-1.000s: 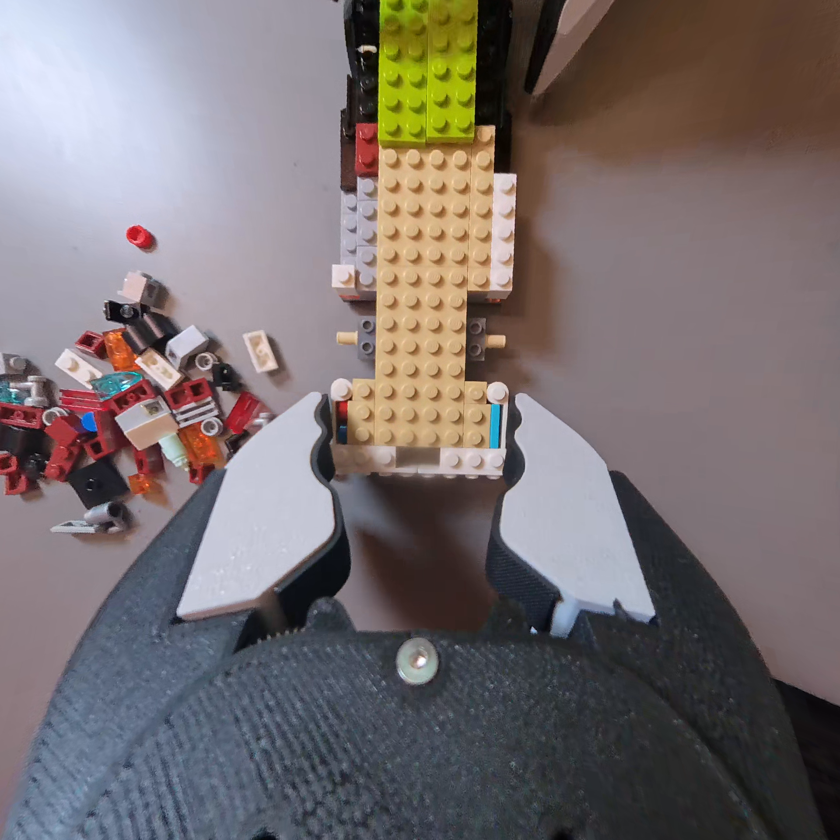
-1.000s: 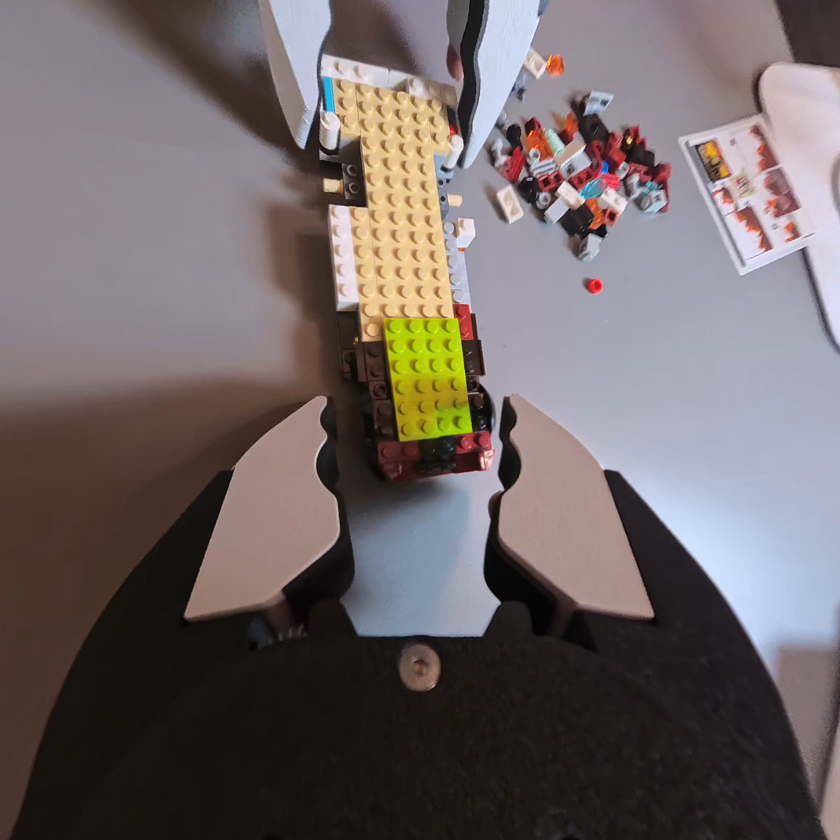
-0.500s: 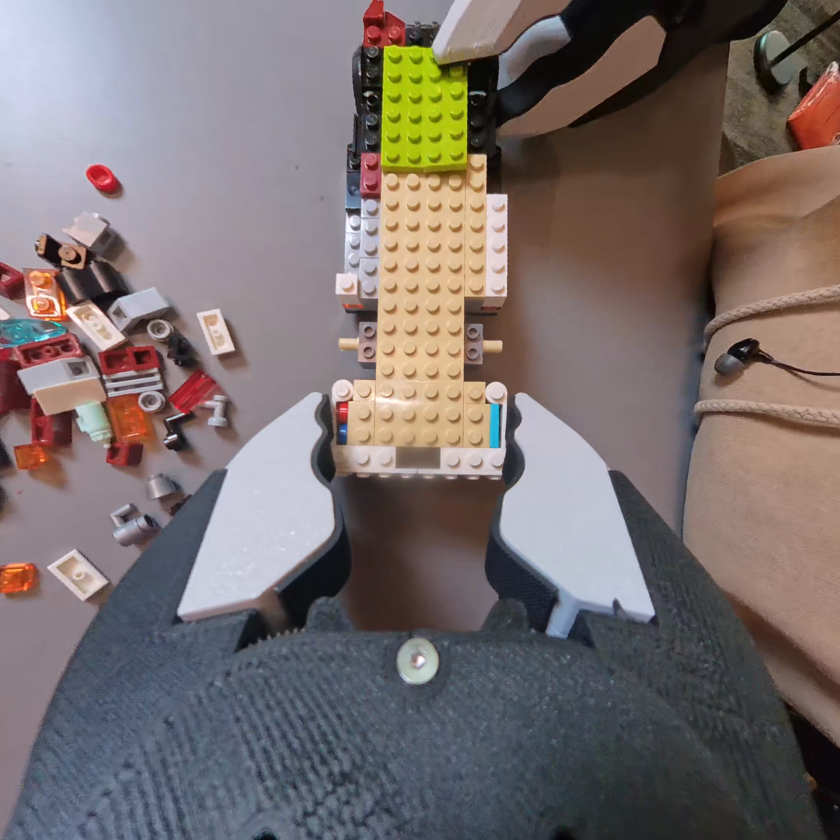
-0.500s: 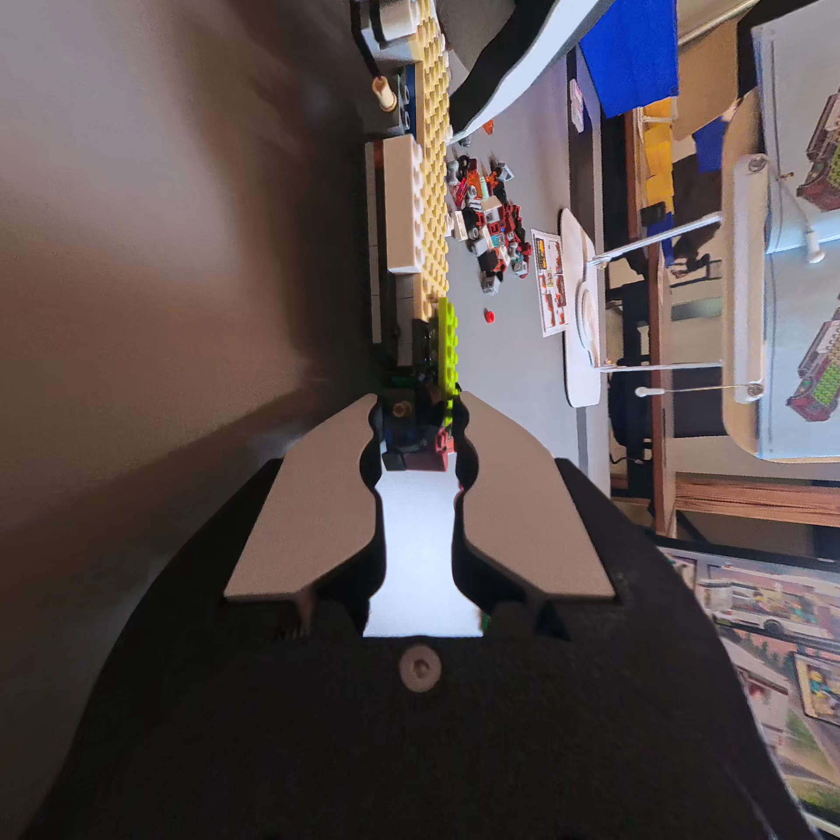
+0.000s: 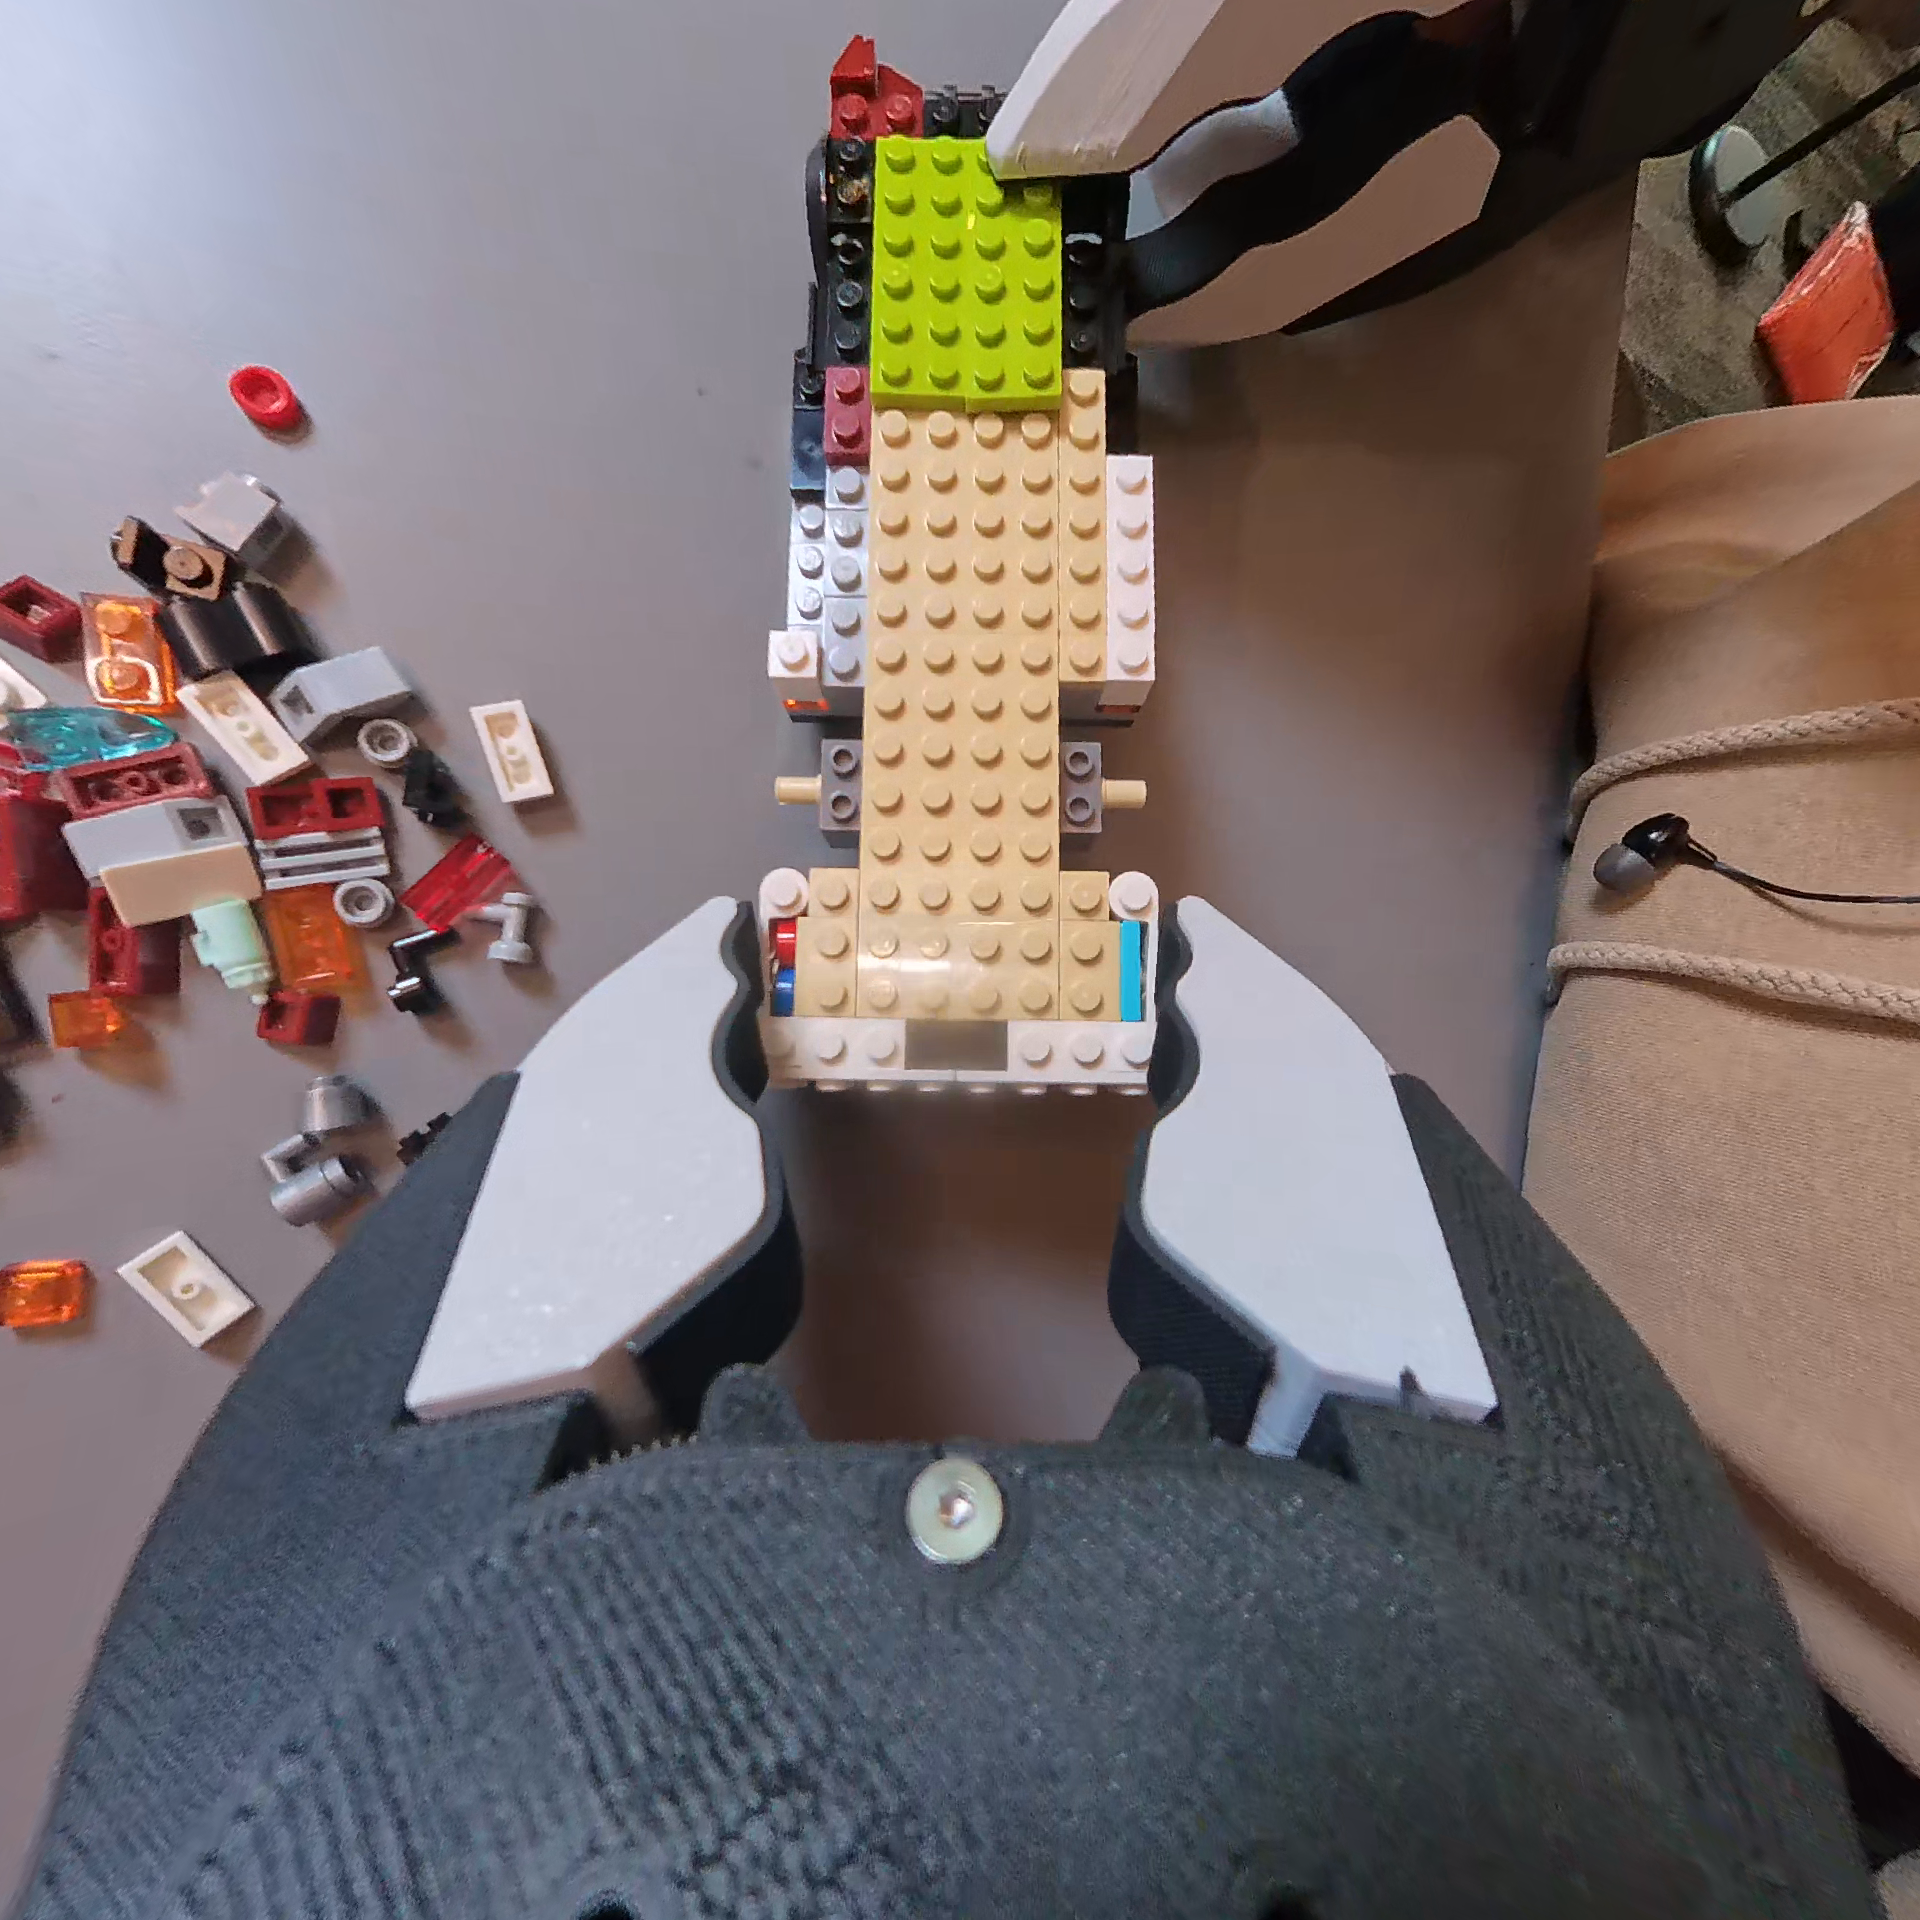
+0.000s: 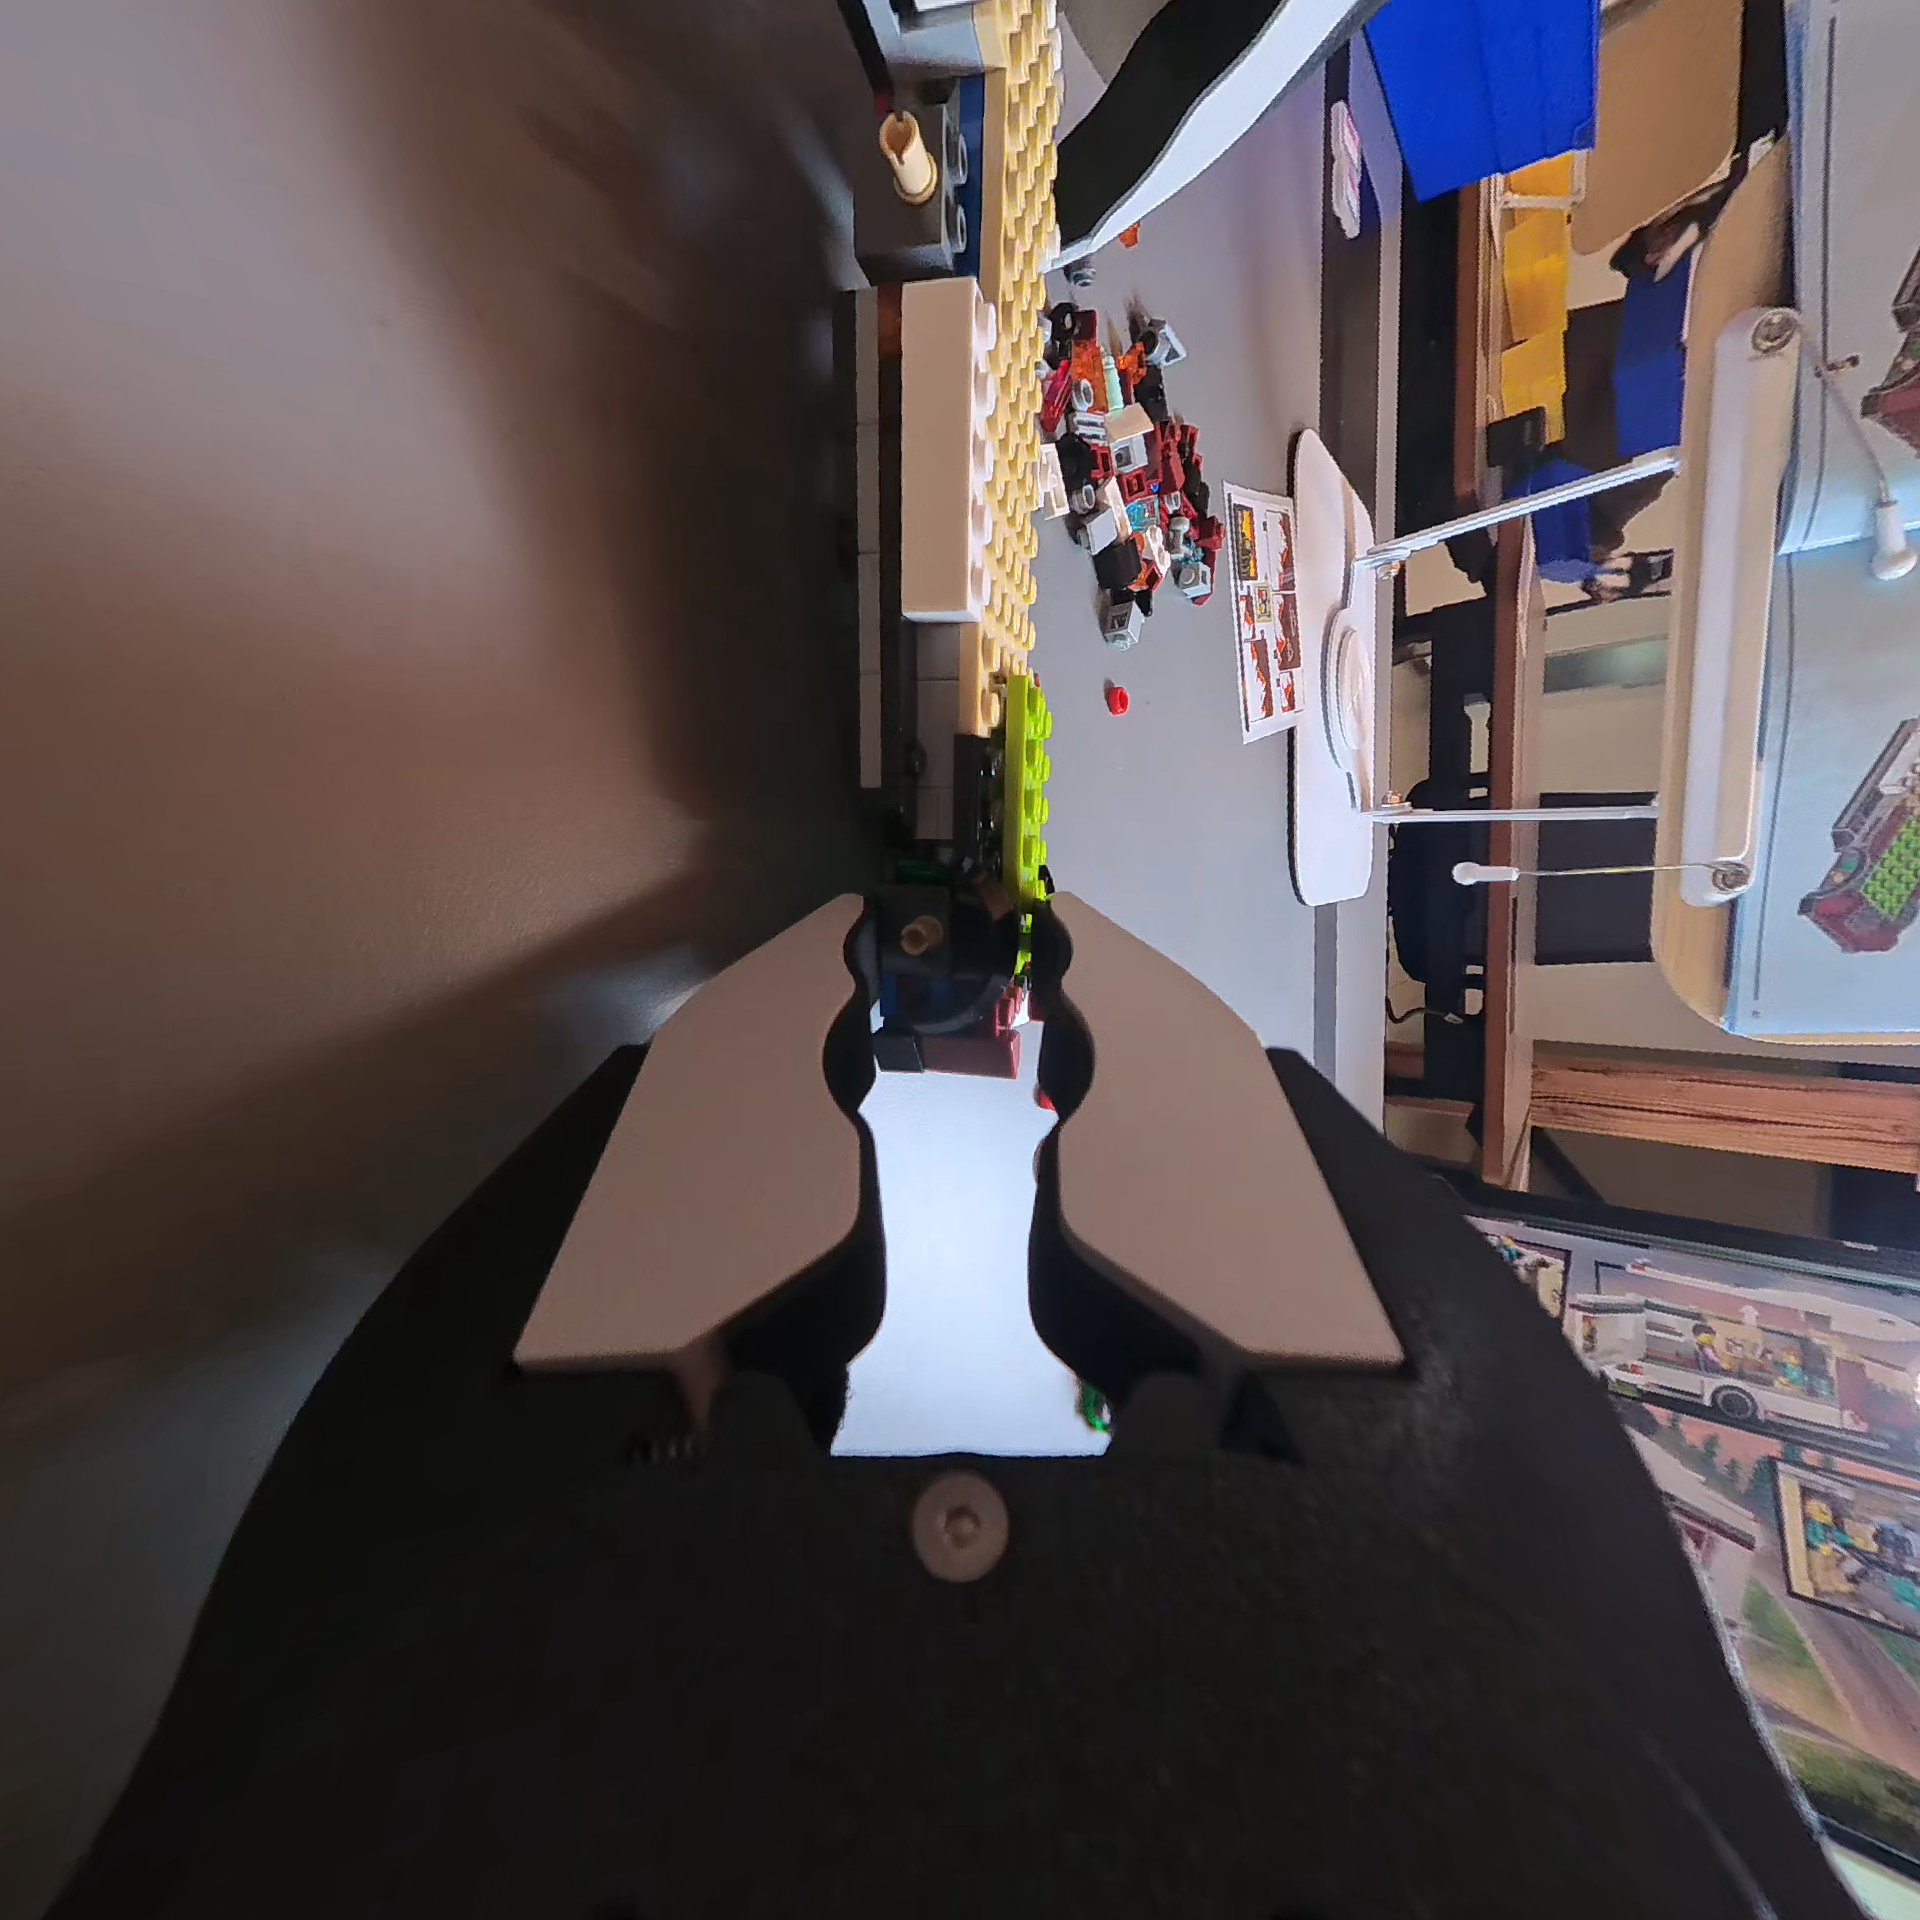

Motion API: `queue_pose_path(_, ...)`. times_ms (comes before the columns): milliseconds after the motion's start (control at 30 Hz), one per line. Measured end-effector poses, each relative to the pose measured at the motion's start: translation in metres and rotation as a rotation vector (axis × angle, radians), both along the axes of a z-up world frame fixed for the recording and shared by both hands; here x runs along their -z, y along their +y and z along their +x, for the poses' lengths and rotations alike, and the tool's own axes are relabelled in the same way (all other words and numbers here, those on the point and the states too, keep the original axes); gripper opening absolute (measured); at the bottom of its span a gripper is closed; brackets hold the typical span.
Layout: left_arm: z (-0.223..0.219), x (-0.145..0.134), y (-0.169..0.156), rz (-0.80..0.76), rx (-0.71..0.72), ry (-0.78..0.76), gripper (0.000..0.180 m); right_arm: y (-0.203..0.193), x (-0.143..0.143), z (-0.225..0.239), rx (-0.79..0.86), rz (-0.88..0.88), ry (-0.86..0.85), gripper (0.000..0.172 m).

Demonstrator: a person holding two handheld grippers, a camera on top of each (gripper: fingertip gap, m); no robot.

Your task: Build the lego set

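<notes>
A long brick model (image 5: 966,644) with a tan studded top and a lime green plate (image 5: 966,281) lies lengthwise between my two grippers. My left gripper (image 5: 958,997) is shut on its near white and tan end, a pad pressing on each side. My right gripper (image 6: 956,977) is rolled onto its side and shut on the far dark red and black end. One pad presses on the lime plate (image 6: 1023,790), the other on the underside. The left wrist view shows the right gripper's white finger (image 5: 1091,94) on the lime plate. In the right wrist view the model (image 6: 997,468) is edge-on.
A pile of loose small bricks (image 5: 208,810) lies on the grey table left of the model, with a red round piece (image 5: 265,395) apart from it. A person's beige clothing (image 5: 1756,831) is at the right. An instruction sheet (image 6: 1262,608) and a white stand base (image 6: 1335,665) lie beyond the pile. Across from one pair of fingers to the other is roughly 12 cm.
My right gripper rolled onto its side and closed on the model's far end. My left gripper kept its grip and shifted with the model relative to the brick pile.
</notes>
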State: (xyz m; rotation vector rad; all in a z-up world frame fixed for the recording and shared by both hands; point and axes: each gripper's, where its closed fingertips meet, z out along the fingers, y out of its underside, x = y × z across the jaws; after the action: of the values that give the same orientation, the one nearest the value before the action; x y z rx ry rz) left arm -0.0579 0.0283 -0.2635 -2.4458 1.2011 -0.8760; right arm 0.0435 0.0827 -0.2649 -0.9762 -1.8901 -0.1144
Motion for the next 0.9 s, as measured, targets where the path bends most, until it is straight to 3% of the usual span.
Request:
queue_pose_path(500, -0.001, -0.001, -0.002, -0.009, 0.0, 0.013, 0.074, -0.002, -0.002, 0.003, -0.014, 0.0, 0.0, 0.029)
queue_pose_path(633, -0.003, -0.002, -0.001, -0.012, -0.009, 0.016, 0.074, -0.004, -0.011, 0.005, 0.0, -0.085, 0.034, 0.046)
queue_pose_path(900, -0.004, -0.002, -0.001, 0.006, -0.005, 0.031, 0.074, -0.01, -0.013, 0.002, -0.035, -0.19, 0.038, 0.051)
